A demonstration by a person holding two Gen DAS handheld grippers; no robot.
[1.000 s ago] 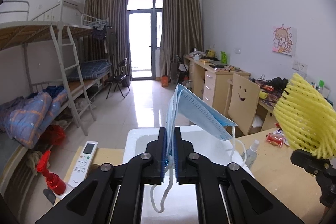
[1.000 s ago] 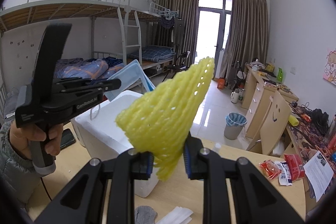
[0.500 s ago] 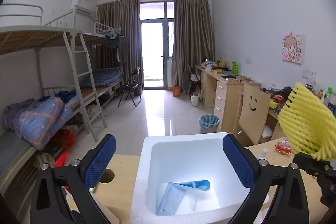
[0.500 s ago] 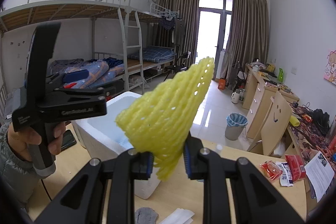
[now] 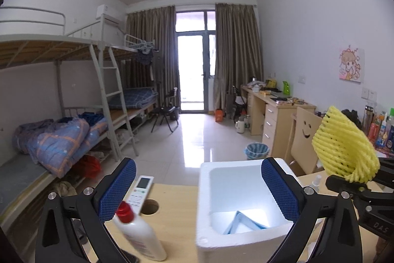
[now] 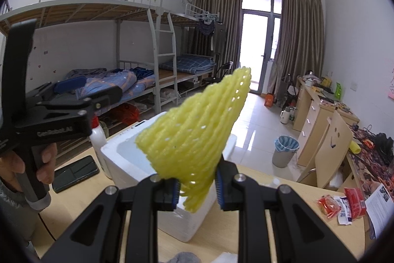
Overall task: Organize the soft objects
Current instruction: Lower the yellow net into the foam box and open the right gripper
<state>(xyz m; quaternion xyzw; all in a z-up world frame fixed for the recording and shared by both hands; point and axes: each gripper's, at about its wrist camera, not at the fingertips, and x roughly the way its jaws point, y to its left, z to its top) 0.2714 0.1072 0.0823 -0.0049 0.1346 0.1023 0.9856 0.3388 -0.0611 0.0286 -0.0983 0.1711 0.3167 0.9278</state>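
Left wrist view: the left gripper [image 5: 198, 185] is held over a wooden desk [image 5: 177, 216], its two blue-padded fingers [image 5: 117, 191] spread wide apart with nothing between them. A white foam box [image 5: 204, 221] stands on the desk, lying mostly between the fingers and reaching past the right-hand one. A blue face mask [image 5: 242, 222] lies folded on the floor of the box, below and clear of the finger pads. On the desk to the left of the box stand a white bottle with a red cap [image 5: 139, 233] and, beyond it, a white remote control [image 5: 139, 191] beside a round cable hole [image 5: 149, 206].

Right wrist view: the right gripper [image 6: 195, 187] has its fingers closed on the narrow lower end of a yellow foam fruit net [image 6: 197, 134]. The net rises from between the pads and flares upward into a cone, tilted toward the right. The gripped end hangs in front of the foam box [image 6: 128, 169], whose open top lies behind and to the left of the net. The left gripper [image 6: 73, 100], held in the person's hand [image 6: 34, 164], is to the left of the box. A dark phone [image 6: 75, 173] lies flat on the desk near that hand, and red and white snack packets [image 6: 342, 205] lie at the right.
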